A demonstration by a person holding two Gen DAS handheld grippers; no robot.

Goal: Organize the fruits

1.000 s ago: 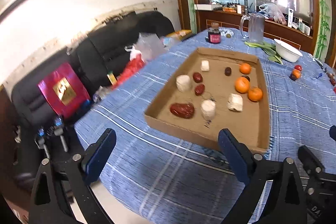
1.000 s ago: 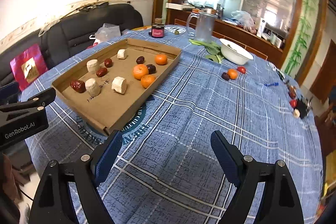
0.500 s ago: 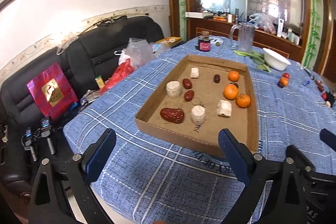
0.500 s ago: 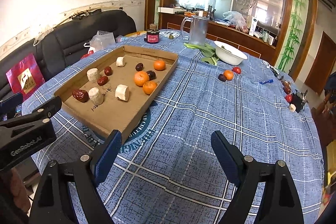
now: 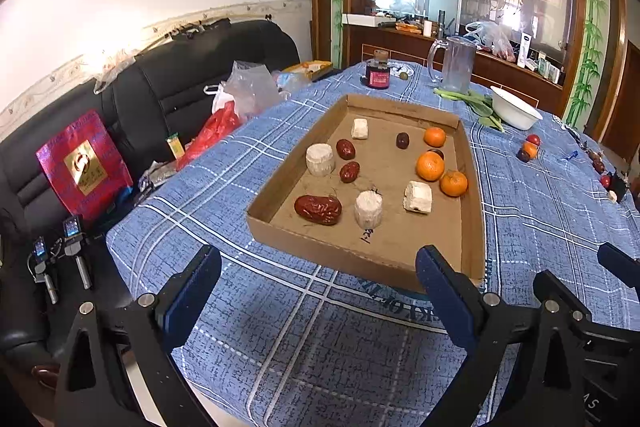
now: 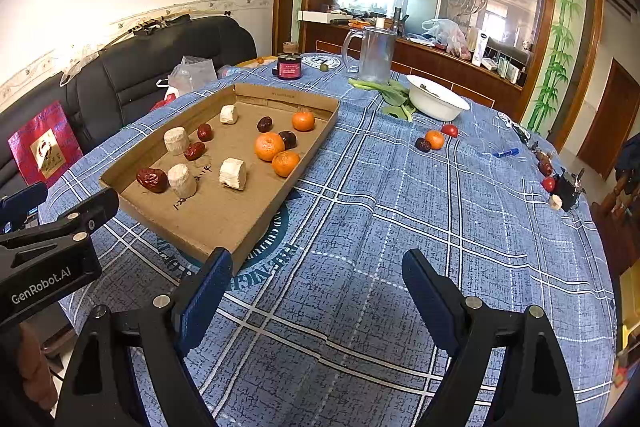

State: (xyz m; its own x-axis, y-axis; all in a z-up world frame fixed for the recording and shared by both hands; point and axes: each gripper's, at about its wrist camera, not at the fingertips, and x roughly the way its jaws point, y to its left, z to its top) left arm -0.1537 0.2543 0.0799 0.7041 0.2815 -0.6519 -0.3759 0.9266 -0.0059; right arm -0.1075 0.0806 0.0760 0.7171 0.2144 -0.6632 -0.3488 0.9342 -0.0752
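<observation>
A shallow cardboard tray [image 5: 400,239] [image 6: 224,211] lies on the blue plaid tablecloth. It holds three oranges [image 5: 430,166] [image 6: 269,146], several red dates [image 5: 318,209] [image 6: 152,179] and several white chunks [image 5: 368,209] [image 6: 233,173]. A loose orange [image 6: 434,139] lies on the cloth with a red fruit and a dark fruit, right of the tray. My left gripper [image 5: 318,291] hovers open before the tray's near wall. My right gripper [image 6: 318,291] hangs open over bare cloth at the tray's near right corner. Neither holds anything.
At the table's far side stand a white bowl [image 6: 438,103], a glass pitcher [image 6: 374,55], a dark jar [image 6: 289,65] and greens [image 6: 394,95]. More small fruits [image 6: 548,183] and a blue pen [image 6: 506,152] lie at the right. A black sofa [image 5: 160,99] borders the left.
The left wrist view has swung and levelled a little, so the tray sits slightly farther left in it. The right gripper has hardly moved. Both grippers stay open.
</observation>
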